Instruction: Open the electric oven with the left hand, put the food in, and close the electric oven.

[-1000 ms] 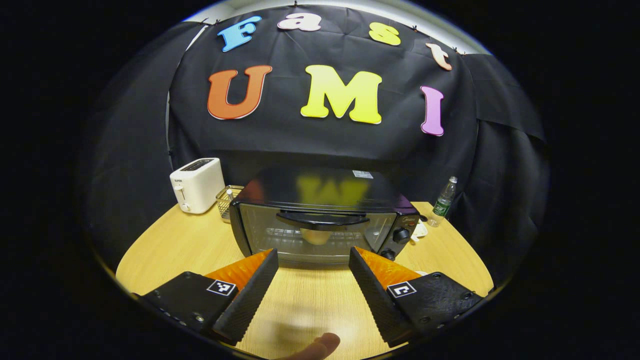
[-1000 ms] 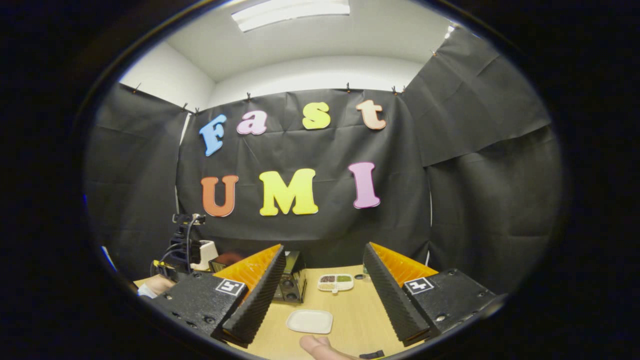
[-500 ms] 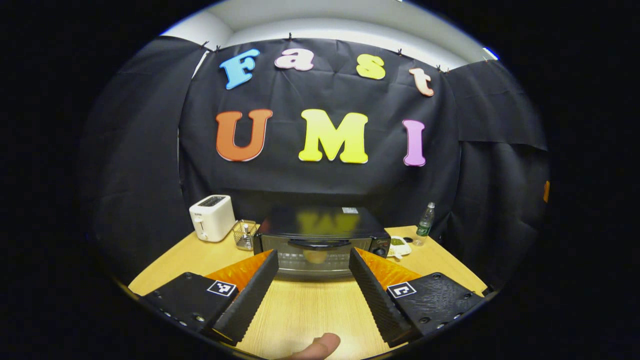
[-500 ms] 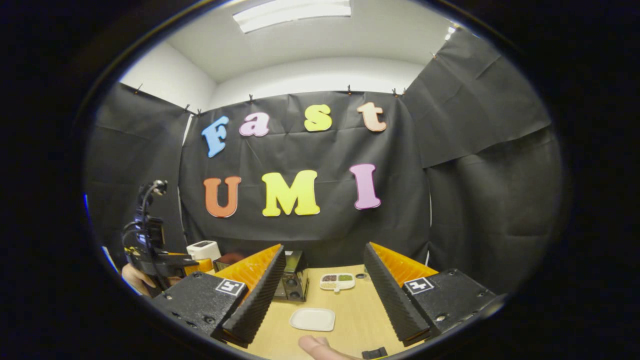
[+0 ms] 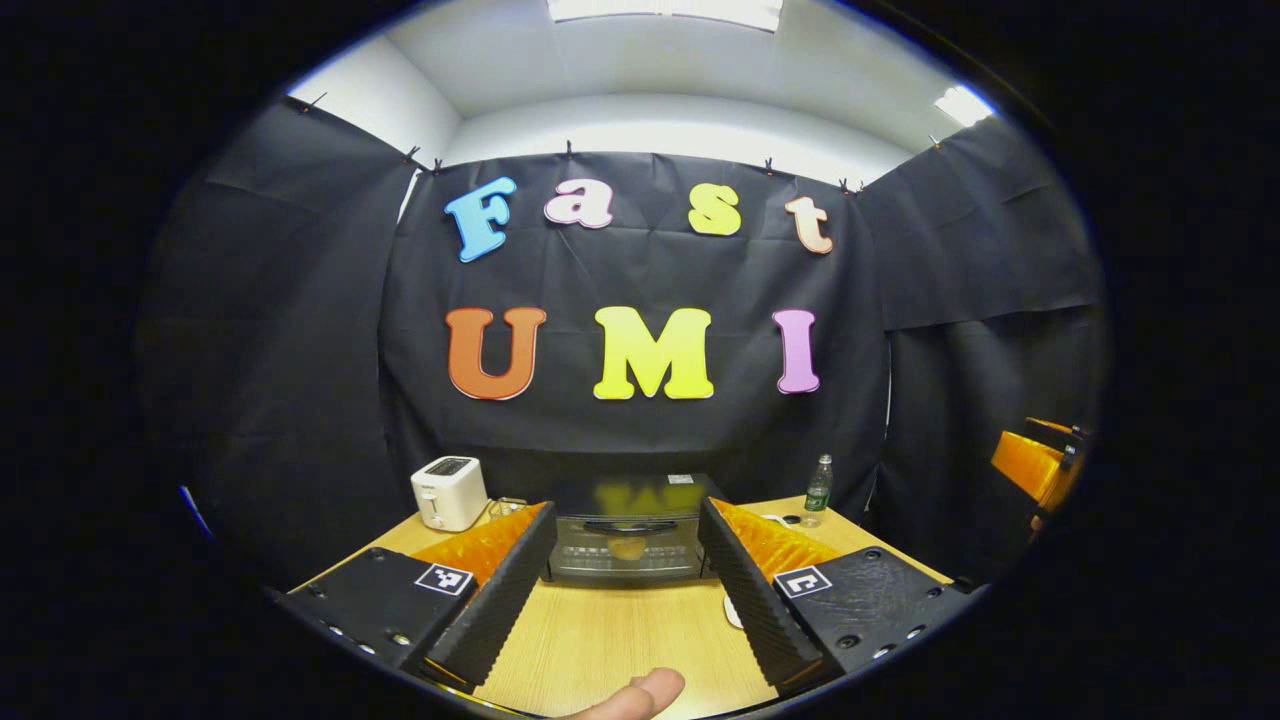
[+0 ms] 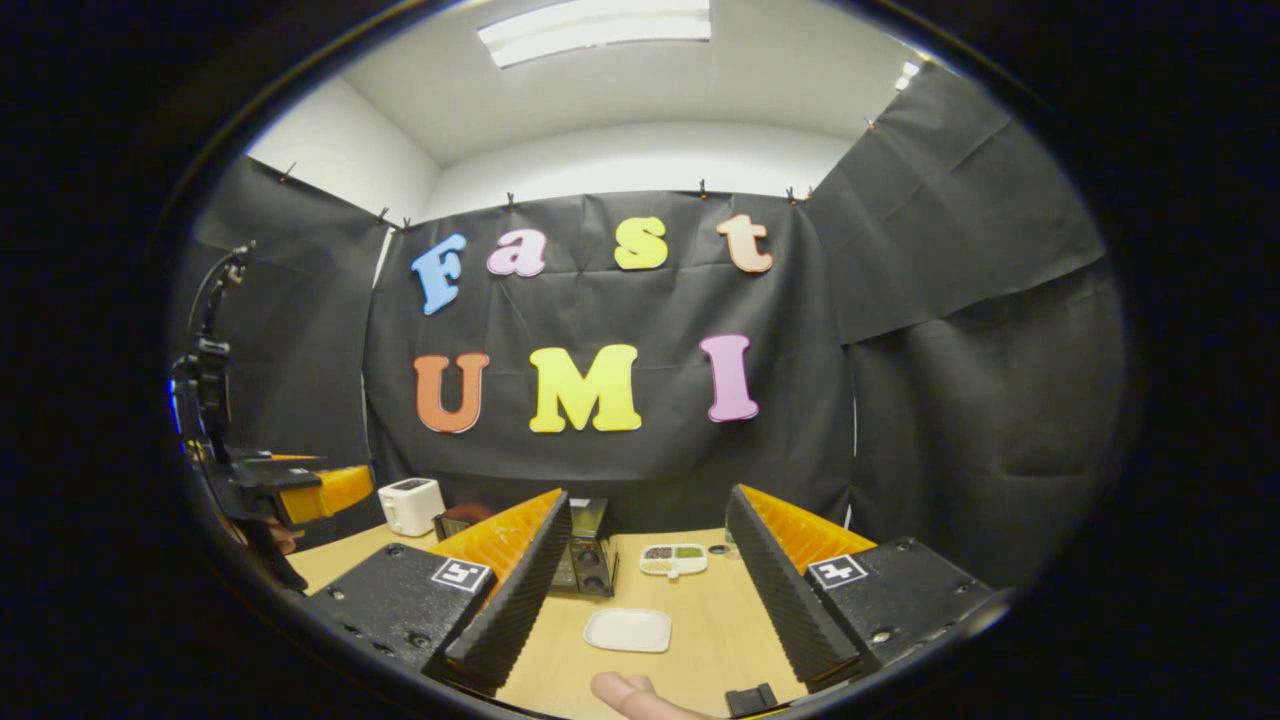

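OK, oven at the table's back edge, door shut w/ food inside; my left gripper and right gripper both wide open, empty — looks all done.

Left gripper view: oven centred at back of table, door shut, something round behind the glass, possibly the food. Toaster left of oven; small rack between the two. Bottle right of oven, near back edge. Left gripper in front of oven, well apart from it, fingers spread wide.

Right gripper view: oven left of centre, divided dish just to its right, flat plate nearer the camera. Right gripper gaping over plate area. Left gripper at far left, raised above table.
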A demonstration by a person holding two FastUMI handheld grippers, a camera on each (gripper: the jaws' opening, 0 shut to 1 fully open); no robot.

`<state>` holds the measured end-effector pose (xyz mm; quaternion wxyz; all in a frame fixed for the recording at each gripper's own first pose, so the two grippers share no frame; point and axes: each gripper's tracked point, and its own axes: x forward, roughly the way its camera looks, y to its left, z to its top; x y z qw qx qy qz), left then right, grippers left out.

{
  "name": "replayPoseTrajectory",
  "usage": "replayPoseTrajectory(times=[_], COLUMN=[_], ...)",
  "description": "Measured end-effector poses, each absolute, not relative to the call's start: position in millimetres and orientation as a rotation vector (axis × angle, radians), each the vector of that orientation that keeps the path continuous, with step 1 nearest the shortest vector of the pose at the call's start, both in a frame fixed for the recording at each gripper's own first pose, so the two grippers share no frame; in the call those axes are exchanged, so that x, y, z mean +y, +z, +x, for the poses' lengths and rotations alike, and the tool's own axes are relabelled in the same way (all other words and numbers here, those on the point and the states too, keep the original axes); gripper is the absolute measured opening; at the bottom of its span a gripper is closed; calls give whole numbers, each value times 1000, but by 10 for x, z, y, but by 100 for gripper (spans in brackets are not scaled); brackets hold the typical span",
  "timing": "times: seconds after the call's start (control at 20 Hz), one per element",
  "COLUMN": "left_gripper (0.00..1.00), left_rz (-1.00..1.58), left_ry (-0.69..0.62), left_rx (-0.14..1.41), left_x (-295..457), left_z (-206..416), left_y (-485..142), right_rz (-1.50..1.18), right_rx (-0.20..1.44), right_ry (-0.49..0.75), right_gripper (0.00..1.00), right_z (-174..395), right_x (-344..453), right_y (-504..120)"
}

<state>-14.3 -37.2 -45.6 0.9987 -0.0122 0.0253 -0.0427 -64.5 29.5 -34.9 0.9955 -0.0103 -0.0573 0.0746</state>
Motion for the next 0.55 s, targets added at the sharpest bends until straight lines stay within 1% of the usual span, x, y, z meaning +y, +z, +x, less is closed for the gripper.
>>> replayPoseTrajectory(times=[0.15,0.2,0.25,0.3,0.45,0.5,0.55], left_gripper=[94,93,93,93,93,93,93], left_rz=[-8,-4,-3,-6,-23,-25,-27], left_ry=[-40,-28,-27,-31,-11,-8,-18], left_rx=[44,46,45,35,18,13,5], left_x=[-249,-225,-220,-231,-148,-138,-146], left_z=[-358,-416,-476,-524,-627,-657,-677], left_y=[-364,-357,-360,-339,-350,-360,-363], right_rz=[-25,-25,-32,-43,-59,-60,-60], right_rx=[-116,-116,-112,-110,-93,-82,-71], right_ry=[131,127,123,117,105,105,109], right_gripper=[94,100,100,94,94,100,100], right_z=[-687,-694,-688,-687,-680,-676,-683], right_x=[280,283,282,282,274,275,284], right_y=[-301,-290,-289,-297,-340,-388,-418])
